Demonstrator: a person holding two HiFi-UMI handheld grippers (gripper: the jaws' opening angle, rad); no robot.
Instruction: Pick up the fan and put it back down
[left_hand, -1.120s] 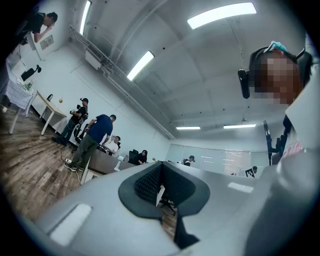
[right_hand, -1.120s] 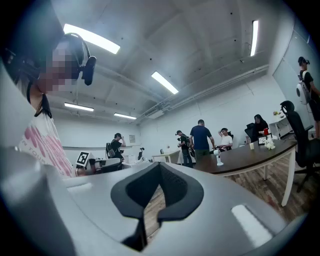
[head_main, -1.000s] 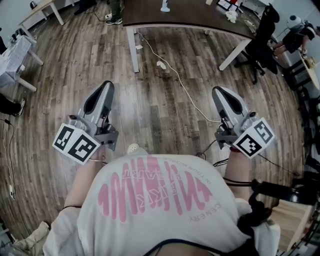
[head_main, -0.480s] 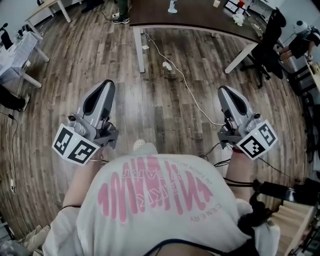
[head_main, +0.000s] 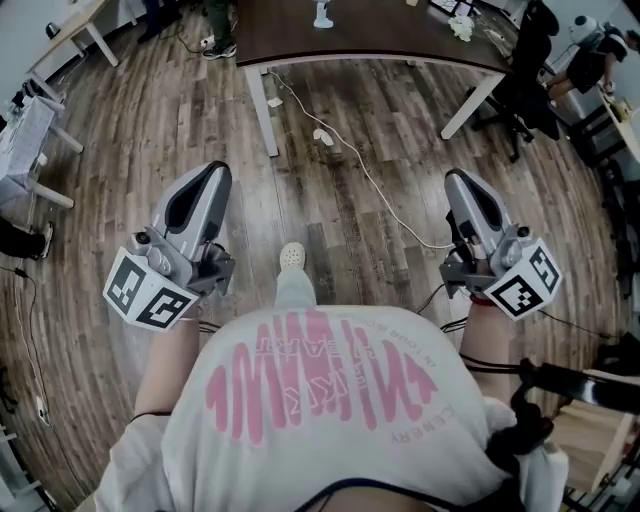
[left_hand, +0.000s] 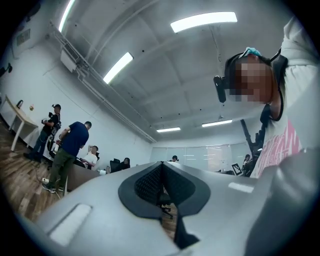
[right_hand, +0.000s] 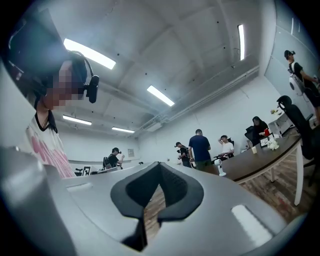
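The left gripper (head_main: 211, 172) and the right gripper (head_main: 459, 180) are both pressed together and empty. The small white fan (head_main: 322, 14) stands on the dark table (head_main: 385, 30), well ahead of them. The person should probably reach the table first, then spread the jaws before closing on the fan.

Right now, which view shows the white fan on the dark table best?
The right gripper view: the fan stands whole, though small, on the dark table. The head view cuts the fan off at its top edge. The left gripper view shows it too small to tell.
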